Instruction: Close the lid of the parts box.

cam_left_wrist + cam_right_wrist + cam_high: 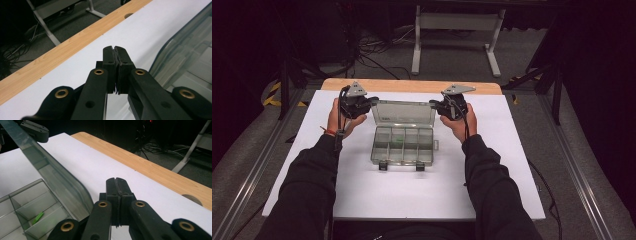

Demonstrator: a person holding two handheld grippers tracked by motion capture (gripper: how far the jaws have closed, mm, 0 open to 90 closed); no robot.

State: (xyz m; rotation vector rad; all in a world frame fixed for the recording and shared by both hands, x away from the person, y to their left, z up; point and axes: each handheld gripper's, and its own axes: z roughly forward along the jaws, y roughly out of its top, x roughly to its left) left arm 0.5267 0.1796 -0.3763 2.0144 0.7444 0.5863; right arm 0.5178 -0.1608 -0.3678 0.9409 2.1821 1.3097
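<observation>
While the clear compartment box lies open in the middle of the white desk, its lid raised at the far side, the left gripper and right gripper are held beside the lid's two ends, each with jaws pressed together on nothing. A small green piece is seen in one compartment.

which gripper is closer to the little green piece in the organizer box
Right, I'd judge. The green piece lies in a compartment just left of the right gripper. The left gripper sits past the open lid's other end.
</observation>
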